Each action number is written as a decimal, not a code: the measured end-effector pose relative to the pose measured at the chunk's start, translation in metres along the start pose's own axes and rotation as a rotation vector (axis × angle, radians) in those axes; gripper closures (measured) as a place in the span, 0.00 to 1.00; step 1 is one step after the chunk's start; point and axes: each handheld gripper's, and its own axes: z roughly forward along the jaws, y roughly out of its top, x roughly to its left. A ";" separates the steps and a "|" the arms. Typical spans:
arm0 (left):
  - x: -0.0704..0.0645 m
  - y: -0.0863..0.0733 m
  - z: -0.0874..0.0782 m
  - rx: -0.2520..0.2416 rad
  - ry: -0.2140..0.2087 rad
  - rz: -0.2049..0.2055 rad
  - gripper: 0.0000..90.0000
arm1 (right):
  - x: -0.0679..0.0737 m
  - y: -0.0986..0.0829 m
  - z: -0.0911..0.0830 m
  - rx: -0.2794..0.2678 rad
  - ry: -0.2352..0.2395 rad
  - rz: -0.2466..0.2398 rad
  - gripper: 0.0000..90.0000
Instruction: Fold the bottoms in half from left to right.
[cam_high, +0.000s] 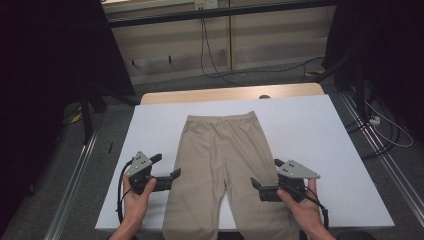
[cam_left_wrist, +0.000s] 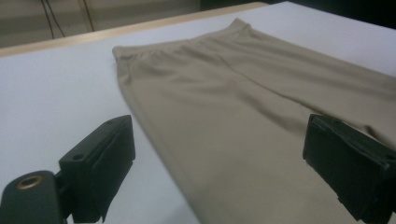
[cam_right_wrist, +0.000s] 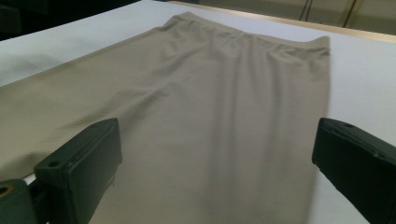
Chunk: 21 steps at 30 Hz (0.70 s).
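A pair of beige trousers (cam_high: 225, 170) is laid flat on the white table (cam_high: 310, 130), waistband at the far side, legs reaching over the near edge. The left gripper (cam_high: 167, 166) is held at the left leg's outer edge and the right gripper (cam_high: 266, 173) over the right leg, jaws of both spread wide with nothing between them.

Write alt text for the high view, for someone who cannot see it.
A pair of beige fabric trousers lies flat on a white table, waistband at the far side. A person's hands hold the left black two-jaw gripper and the right one, both open, at the outer edges of the trouser legs.
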 end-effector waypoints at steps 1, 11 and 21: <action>0.000 0.002 0.001 0.004 0.001 -0.007 0.09 | 0.003 0.001 0.002 0.006 0.009 -0.010 0.02; 0.008 0.018 0.015 -0.019 -0.040 -0.009 0.05 | 0.036 0.010 0.027 0.103 0.129 -0.045 0.02; 0.027 0.033 0.057 0.023 -0.027 -0.023 0.09 | 0.081 0.025 0.059 0.162 0.306 -0.077 0.03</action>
